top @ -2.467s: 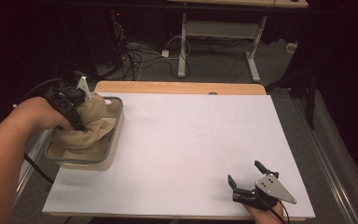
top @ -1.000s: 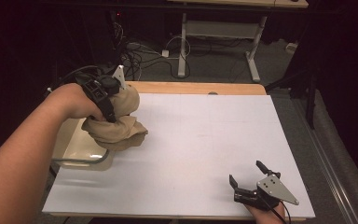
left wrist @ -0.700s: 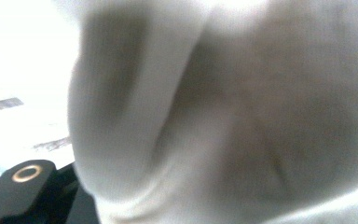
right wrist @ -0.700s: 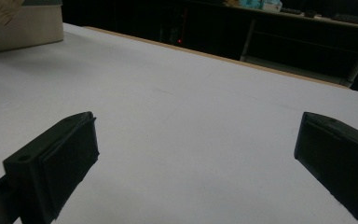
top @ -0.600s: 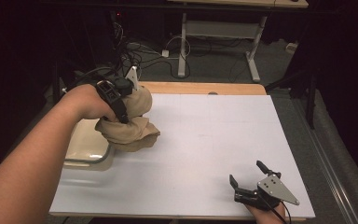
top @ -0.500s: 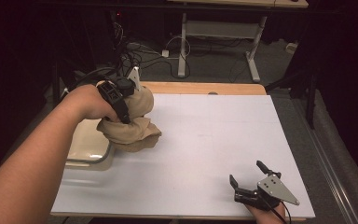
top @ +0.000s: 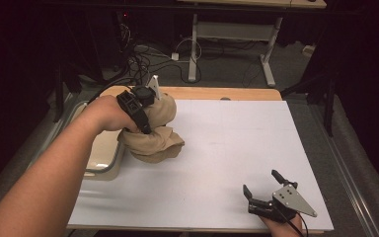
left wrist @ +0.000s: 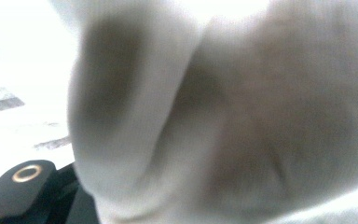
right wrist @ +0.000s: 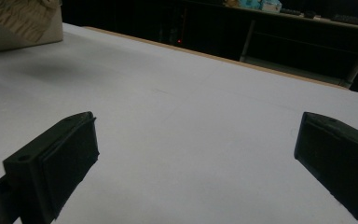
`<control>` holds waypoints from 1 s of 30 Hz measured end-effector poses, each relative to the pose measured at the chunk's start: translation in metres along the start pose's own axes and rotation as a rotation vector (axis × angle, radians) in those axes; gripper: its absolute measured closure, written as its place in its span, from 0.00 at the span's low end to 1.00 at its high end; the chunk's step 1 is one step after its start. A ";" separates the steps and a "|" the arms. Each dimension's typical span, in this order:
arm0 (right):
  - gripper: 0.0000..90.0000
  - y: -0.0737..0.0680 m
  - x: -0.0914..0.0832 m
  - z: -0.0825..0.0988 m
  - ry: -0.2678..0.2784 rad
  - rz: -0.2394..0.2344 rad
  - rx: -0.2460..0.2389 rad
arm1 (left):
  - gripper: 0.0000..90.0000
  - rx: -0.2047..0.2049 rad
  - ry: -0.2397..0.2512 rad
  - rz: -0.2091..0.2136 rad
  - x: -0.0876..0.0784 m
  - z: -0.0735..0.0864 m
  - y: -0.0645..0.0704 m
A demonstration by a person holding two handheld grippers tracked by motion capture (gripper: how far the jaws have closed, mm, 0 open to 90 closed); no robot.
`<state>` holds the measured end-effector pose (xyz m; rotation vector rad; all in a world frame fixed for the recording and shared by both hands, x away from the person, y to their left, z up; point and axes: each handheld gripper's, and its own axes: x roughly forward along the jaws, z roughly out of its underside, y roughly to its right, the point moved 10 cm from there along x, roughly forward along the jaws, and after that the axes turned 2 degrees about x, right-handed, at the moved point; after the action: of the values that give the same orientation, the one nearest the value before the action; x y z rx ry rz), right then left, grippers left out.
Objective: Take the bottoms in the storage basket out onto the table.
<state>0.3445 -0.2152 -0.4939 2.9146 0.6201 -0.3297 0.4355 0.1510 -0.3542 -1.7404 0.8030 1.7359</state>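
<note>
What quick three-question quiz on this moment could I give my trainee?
1. True or false: the right gripper is shut on the cloth.
2. What lies left of the cloth? A) tray B) bowl C) box
3. Fill in: the left gripper holds the cloth over the white ___.

Key:
1. False; its fingers stand wide apart over the bare table.
2. A, the tray.
3. Table.

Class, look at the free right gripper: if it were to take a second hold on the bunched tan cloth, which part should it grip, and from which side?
Probably the drooping lower fold of the tan cloth, approached from the person's right across the white table. That fold bulges free toward the open right gripper, whereas the left gripper already covers the upper bunch and the tray crowds the left.
</note>
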 end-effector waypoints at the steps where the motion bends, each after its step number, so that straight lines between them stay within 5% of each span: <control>1: 0.00 0.000 0.000 0.000 0.000 0.000 0.000 | 0.66 0.001 0.001 0.003 0.000 -0.001 0.001; 10: 0.00 0.000 0.001 0.000 0.000 -0.001 -0.003 | 0.66 0.041 0.055 0.038 0.009 -0.016 0.015; 30: 0.00 0.001 0.000 0.000 0.001 0.000 -0.004 | 0.66 0.081 0.089 0.018 0.035 -0.044 0.031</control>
<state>0.3452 -0.2159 -0.4939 2.9111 0.6209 -0.3266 0.4418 0.0965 -0.3876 -1.7714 0.9170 1.6237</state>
